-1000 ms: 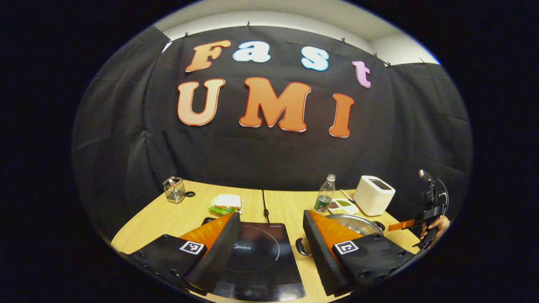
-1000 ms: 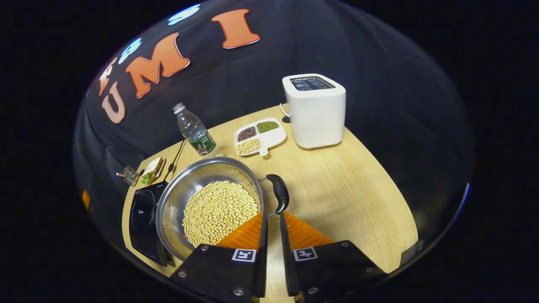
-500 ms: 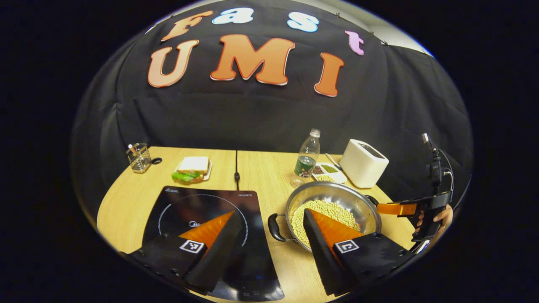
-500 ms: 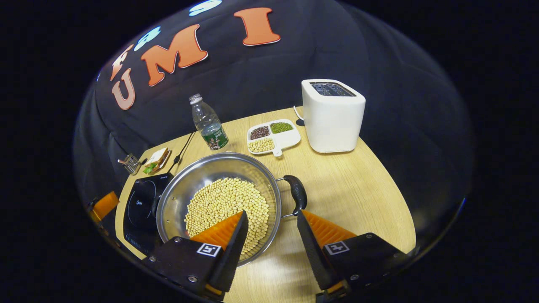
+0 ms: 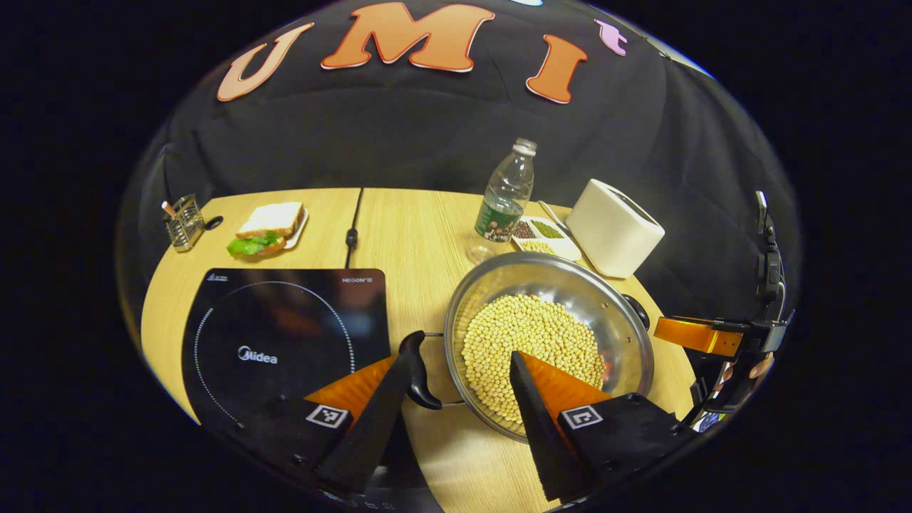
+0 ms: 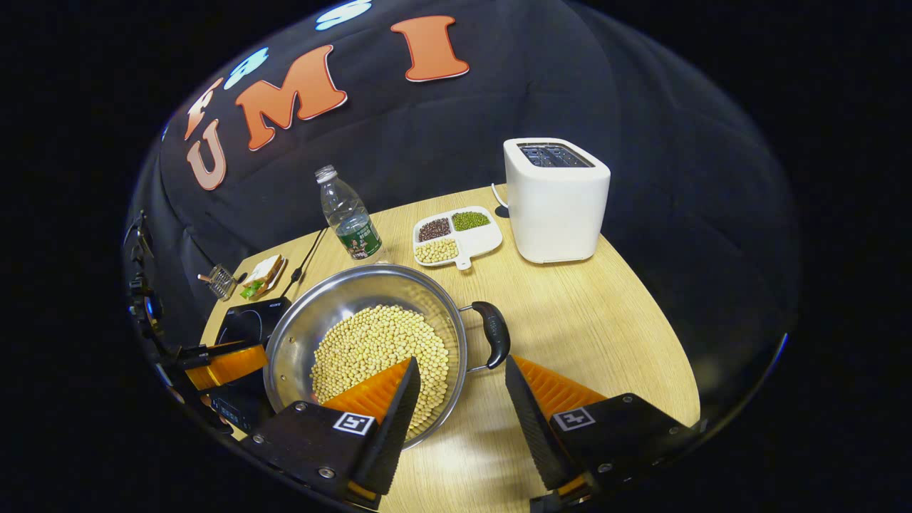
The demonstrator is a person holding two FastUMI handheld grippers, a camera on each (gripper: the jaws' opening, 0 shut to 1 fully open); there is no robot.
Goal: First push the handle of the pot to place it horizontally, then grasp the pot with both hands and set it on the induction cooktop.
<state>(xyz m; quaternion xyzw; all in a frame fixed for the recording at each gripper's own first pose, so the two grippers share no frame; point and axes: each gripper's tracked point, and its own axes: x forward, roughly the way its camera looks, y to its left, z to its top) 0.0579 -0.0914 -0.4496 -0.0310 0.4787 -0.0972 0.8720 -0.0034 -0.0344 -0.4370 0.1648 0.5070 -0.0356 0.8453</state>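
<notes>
Item 1, my left tool (image 5: 456, 399): jaws wide apart, gripping nothing, hovering over the near edge of the desk (image 5: 420, 228). Its left finger sat just beside the pot's near loop handle (image 5: 417, 370); whether they touched I could not tell.

Item 2, my right tool (image 6: 459, 399): jaws likewise spread and empty, poised above the pot's other loop handle (image 6: 493, 333), apart from it.

Item 3, pot (image 5: 548, 335): wide, shallow, polished steel, standing on the desk toward its right half, between the two tools, just right of the induction cooktop (image 5: 285, 335). Filled across the bottom with a deep layer of soybeans (image 5: 531, 342). Judged heavy for its size, rigid, with slick walls offering poor purchase. The load was loose and would likely shift or spill if the pot tilted. Best hold judged to be the two dark handles, one per tool, lifted level.

Item 4, induction cooktop: black glass, flat, by the near left edge of the desk, its ring bare. Judged smooth and scratch-prone, so the pot would want a gentle set-down.

Item 5, others toward the far edge: water bottle (image 5: 506, 203), divided dish of beans (image 6: 456, 239), white toaster (image 6: 556, 199), sandwich on a plate (image 5: 267, 228), wire holder (image 5: 184, 222).
</notes>
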